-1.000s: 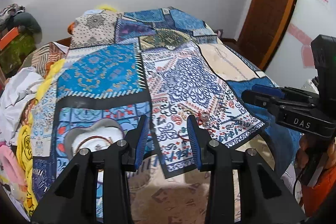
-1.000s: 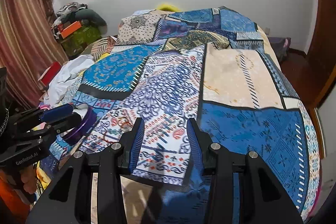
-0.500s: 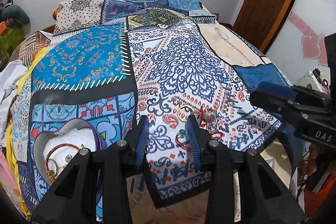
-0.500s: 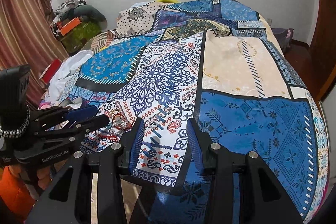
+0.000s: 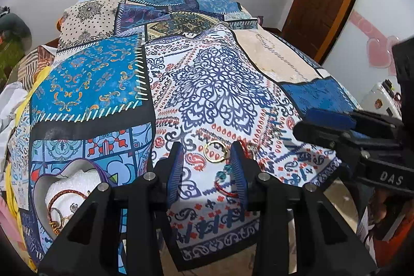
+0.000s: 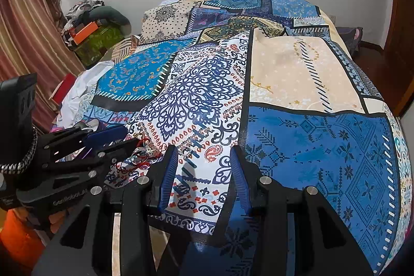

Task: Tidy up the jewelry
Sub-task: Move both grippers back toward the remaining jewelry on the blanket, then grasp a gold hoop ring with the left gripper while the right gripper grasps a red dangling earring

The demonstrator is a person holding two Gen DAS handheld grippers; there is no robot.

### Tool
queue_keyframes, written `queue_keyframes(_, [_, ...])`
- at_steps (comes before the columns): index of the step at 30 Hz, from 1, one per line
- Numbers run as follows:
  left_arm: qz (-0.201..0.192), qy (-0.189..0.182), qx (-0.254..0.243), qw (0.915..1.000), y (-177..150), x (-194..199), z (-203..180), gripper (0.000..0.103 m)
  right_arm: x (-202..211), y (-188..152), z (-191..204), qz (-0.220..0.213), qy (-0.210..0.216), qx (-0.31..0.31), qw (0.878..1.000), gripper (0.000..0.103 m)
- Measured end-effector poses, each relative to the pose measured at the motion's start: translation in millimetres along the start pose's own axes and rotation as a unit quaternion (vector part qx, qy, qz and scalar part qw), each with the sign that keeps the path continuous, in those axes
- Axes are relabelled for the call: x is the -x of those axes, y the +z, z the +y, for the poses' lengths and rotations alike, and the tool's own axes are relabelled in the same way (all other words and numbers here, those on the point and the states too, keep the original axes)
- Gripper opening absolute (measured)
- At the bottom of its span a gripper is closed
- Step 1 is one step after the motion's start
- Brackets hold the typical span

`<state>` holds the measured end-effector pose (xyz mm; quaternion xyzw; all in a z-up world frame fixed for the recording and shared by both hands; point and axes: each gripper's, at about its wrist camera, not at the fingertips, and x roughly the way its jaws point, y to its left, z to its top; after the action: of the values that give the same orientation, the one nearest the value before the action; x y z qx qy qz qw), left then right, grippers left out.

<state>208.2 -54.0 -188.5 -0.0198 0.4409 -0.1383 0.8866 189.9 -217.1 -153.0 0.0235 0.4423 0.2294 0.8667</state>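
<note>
Left to right across the bed [image 5: 98, 84], covered in a patchwork sheet. Far left: a heart-shaped box [image 5: 64, 188] lined in white, already holding a red bangle [image 5: 66, 198] and small gold pieces. Centre: the left claw [image 5: 207, 167], jaws apart and empty, poised over the loose jewelry. A gold ring [image 5: 215, 151] lies flat on the sheet just ahead, between the fingertips; a red cord bracelet [image 5: 225, 185] with teal beads lies against the inner face of the right-hand finger. Right: the right claw [image 5: 323, 123], also open and empty, points in from the side, its tips near the same cluster. The left claw appears better aligned with the ring; the box lies to its left.
</note>
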Motion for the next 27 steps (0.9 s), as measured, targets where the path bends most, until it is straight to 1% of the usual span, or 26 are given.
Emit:
queue_keyframes(3, [0.004,-0.005,0.013,0.9999,2.0,-4.2,6.2,0.036,0.2,-0.2,2.1,0.000,0.001,0.001,1.000,0.038])
queue_keyframes(6, [0.001,0.004,0.010,0.9999,0.8,-5.4,7.7,0.027,1.0,-0.2,4.6,-0.001,0.004,0.002,1.000,0.038])
queue_keyframes(8, [-0.002,0.004,0.010,0.9999,-0.9,-4.4,9.9,0.018,1.1,0.1,7.8,-0.002,0.006,0.003,1.000,0.038])
queue_keyframes(13, [-0.006,-0.004,0.020,0.9998,-5.6,0.5,15.3,0.017,-0.2,0.4,17.4,-0.006,0.009,0.014,1.000,0.038])
queue_keyframes(14, [-0.007,-0.005,0.021,0.9997,-6.4,1.8,15.6,0.014,-0.9,0.3,19.3,-0.005,0.012,0.017,1.000,0.038])
queue_keyframes(15, [-0.008,-0.010,0.022,0.9997,-7.5,4.3,15.8,0.007,-1.6,0.2,21.8,-0.005,0.015,0.020,1.000,0.038])
queue_keyframes(20, [-0.018,-0.013,0.021,0.9995,-11.1,17.5,15.6,0.006,-6.3,1.0,33.1,-0.002,0.020,0.037,0.999,0.038])
queue_keyframes(27, [-0.016,-0.022,0.022,0.9994,-22.1,31.2,18.2,0.006,-10.4,2.4,48.6,-0.003,0.027,0.061,0.998,0.038])
